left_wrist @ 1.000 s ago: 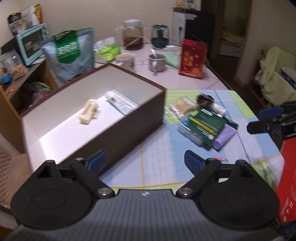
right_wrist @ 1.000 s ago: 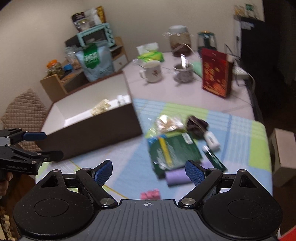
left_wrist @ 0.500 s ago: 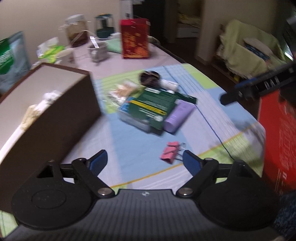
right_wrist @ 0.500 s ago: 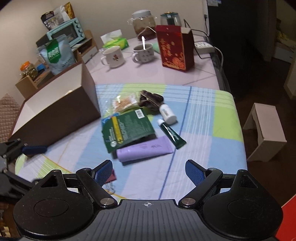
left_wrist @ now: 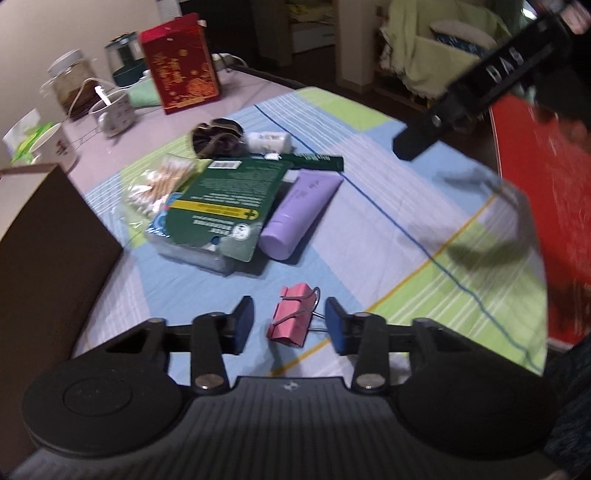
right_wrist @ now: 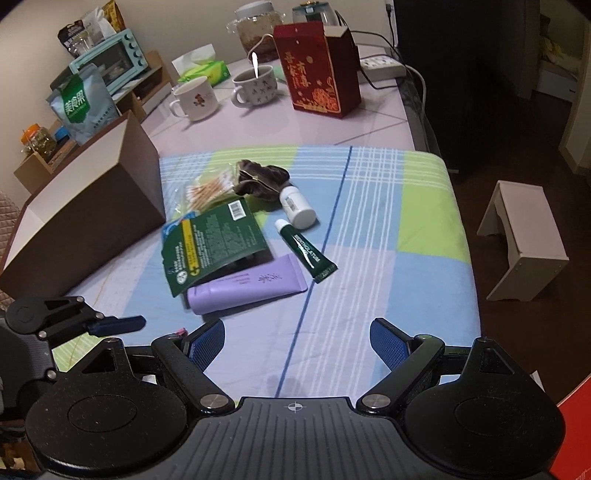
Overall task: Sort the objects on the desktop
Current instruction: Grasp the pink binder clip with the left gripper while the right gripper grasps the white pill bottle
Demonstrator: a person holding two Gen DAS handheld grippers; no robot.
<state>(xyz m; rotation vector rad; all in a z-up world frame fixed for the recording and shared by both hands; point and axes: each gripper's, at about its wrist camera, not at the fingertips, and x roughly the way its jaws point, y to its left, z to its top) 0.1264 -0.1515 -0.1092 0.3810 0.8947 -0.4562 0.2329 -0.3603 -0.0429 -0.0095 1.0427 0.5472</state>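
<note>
Now my left gripper (left_wrist: pixel 290 325) sits partly open around the pink binder clip (left_wrist: pixel 291 319) on the tabletop (left_wrist: pixel 369 236); I should close squarely on its body, avoiding the wire handles.

You are working in a lived-in home. Behind the checked tablecloth (right_wrist: pixel 424 206) stand two mugs (right_wrist: pixel 194 99), a glass jar (right_wrist: pixel 256 35) and a tissue pack (right_wrist: pixel 201 70); a mint toaster oven (right_wrist: pixel 110 61) sits left of them, a small stool (right_wrist: pixel 524 236) to the cloth's right.
</note>
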